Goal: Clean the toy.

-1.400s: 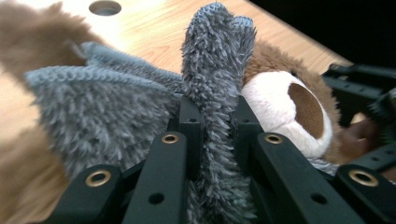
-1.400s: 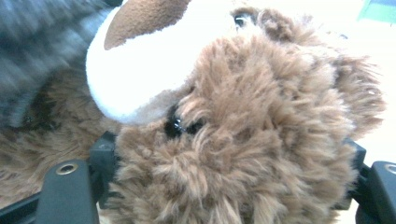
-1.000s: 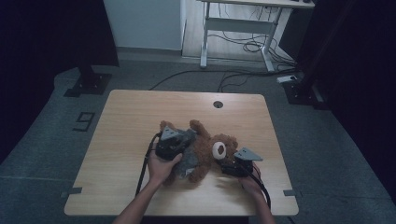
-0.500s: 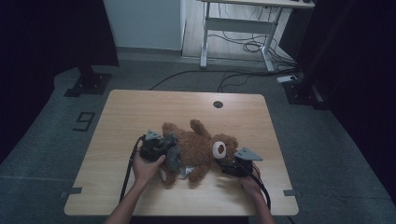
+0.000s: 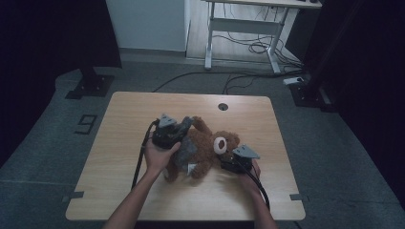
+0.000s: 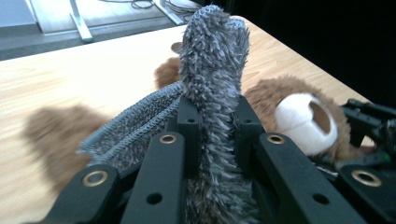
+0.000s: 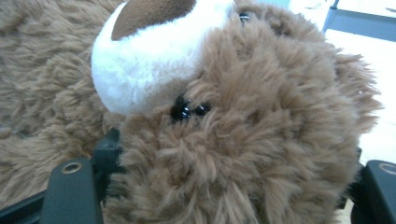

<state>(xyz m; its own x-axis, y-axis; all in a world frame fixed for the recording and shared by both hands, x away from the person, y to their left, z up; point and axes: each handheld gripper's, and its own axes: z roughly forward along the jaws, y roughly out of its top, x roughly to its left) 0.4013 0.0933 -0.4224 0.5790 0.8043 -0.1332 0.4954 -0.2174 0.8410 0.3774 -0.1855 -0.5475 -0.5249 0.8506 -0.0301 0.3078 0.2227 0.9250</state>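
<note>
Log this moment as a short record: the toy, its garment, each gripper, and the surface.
toy: brown teddy bear, lying on the table, white muzzle
garment: grey fuzzy sweater, partly on the bear, one fold pulled upward
left gripper: shut on the grey sweater, fabric pinched between the jaws
right gripper: jaws on either side of the bear's head, holding it
surface: wooden table
</note>
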